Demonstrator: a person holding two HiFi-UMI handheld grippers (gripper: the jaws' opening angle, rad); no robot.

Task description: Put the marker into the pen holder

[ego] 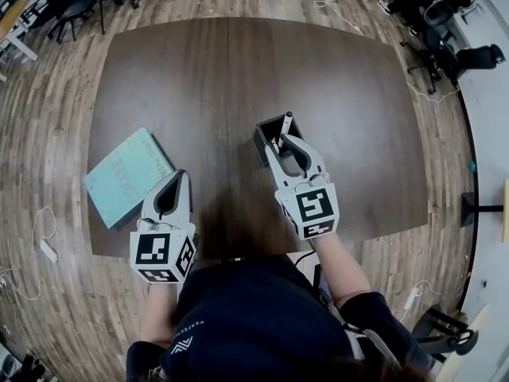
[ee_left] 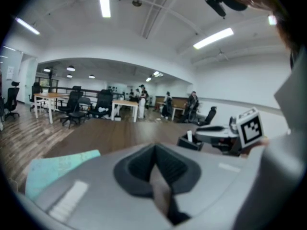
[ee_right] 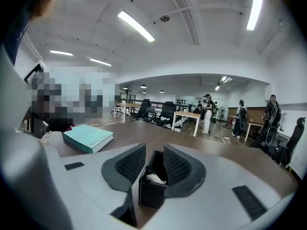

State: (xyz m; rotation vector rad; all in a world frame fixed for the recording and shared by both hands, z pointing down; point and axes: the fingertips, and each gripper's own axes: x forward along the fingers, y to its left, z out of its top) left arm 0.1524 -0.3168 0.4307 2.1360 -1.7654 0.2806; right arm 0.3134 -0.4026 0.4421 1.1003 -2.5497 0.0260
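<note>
Right gripper [ee_right: 152,152]: jaws stand apart, pads touching nothing, the open top of the pen holder [ee_right: 151,195] framed right between and below them. In the head view the right gripper [ego: 282,143] sits at the near edge of the pen holder [ego: 262,139], pointing slightly down. Marker [ego: 286,121] is in the holder, leaning toward its far corner with its top end sticking out above the rim; in the right gripper view a pale end of the marker [ee_right: 154,178] shows inside the box, exact contact with the walls too small to tell. Judging from this, the placing looks done and only the pull-away is left. Left gripper [ee_left: 154,150]: jaws together, nothing between them, idle over the near table edge, well apart from the holder; also seen as left gripper [ego: 181,175] in the head view. Handling, as a guess: marker is light, stiff, smooth plastic barrel, so a bit slippery; if it needs a regrip, pinch across the barrel on the exposed upper part, not the very tip, where it could pivot. Holder looks like a small light open-top box, likely to slide or tip if a jaw bumps it, so the exit should go up and back, clear of the rim. Farther out: dark wooden table [ego: 238,70], teal book [ego: 127,175] lying flat at its left near corner, near the left gripper, not touching it.
</note>
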